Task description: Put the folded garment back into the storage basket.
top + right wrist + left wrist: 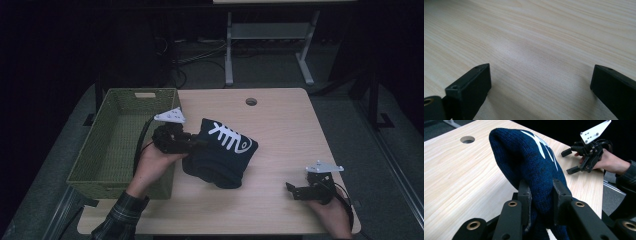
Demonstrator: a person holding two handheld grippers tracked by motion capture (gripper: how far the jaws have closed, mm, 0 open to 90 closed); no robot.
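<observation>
High view: left gripper (192,144) fingers pinch beanie (223,152) beside basket (95,150) (right gripper (296,191) fingers wide).

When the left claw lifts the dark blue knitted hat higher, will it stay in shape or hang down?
The knitted hat is probably floppy: it bulges and folds around the left claw. It likely weighs little, as one pinch carries part of it. The coarse knit should hardly slip from the pads.
</observation>
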